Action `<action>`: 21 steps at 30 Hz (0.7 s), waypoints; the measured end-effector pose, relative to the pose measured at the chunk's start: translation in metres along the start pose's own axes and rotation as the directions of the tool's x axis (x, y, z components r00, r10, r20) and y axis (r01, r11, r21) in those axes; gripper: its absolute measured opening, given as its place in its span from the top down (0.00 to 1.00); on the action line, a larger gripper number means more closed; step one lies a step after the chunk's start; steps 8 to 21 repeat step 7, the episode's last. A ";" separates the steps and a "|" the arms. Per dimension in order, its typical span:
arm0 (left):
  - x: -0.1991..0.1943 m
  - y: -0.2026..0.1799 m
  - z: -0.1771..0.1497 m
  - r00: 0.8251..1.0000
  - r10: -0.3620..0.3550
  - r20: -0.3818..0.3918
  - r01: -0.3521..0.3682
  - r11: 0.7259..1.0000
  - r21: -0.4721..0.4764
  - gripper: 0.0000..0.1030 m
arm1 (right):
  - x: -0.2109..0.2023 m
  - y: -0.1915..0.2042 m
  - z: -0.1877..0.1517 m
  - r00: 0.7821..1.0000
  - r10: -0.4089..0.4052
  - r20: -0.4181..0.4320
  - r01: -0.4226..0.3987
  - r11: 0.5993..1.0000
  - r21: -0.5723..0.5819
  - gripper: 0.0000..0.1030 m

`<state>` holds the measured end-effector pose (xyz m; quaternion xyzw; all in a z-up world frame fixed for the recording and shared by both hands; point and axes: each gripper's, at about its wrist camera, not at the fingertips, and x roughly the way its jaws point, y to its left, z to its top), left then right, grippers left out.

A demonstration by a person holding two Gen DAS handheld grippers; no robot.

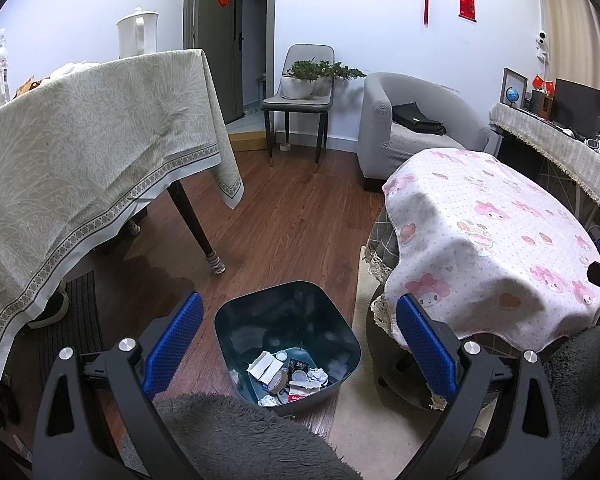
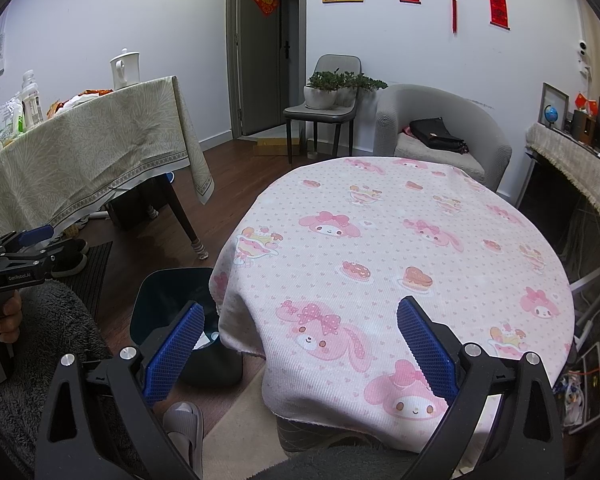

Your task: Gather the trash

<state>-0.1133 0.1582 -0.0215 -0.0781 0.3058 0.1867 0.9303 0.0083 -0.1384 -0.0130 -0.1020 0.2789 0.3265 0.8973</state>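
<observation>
A dark teal trash bin (image 1: 287, 344) holds white crumpled paper (image 1: 318, 375). The round table's cloth (image 2: 400, 256) is pale pink with pink bunny cartoons. The other tablecloth (image 1: 84, 152) is beige with a leafy pattern. Blue gripper pads (image 1: 426, 344).

Pink tablecloth (image 2: 380, 240) hides the bin's (image 2: 168, 300) far side and its trash

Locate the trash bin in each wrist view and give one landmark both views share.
Left wrist view: trash bin sits bottom centre on the floor, open, paper scraps inside.
Right wrist view: trash bin sits lower left, partly hidden behind the pink tablecloth and the tool finger.
Shared landmark: the potted plant on the chair.
</observation>
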 end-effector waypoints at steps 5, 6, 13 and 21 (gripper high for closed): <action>0.001 0.003 0.000 1.000 0.001 -0.003 -0.001 1.000 -0.006 0.04 | 0.000 0.000 0.000 1.000 0.000 0.000 0.000 1.000 0.000 0.05; 0.001 0.003 -0.001 1.000 0.002 -0.003 -0.002 1.000 -0.005 0.04 | 0.000 0.000 0.000 1.000 0.000 0.000 0.000 1.000 0.000 0.05; 0.001 0.003 -0.001 1.000 0.002 -0.004 -0.002 1.000 -0.003 0.04 | 0.000 0.000 0.000 1.000 0.000 0.000 0.000 1.000 0.000 0.05; 0.001 0.003 -0.001 1.000 0.002 -0.004 -0.002 1.000 -0.003 0.04 | 0.000 0.000 0.000 1.000 0.000 0.000 0.000 1.000 0.000 0.05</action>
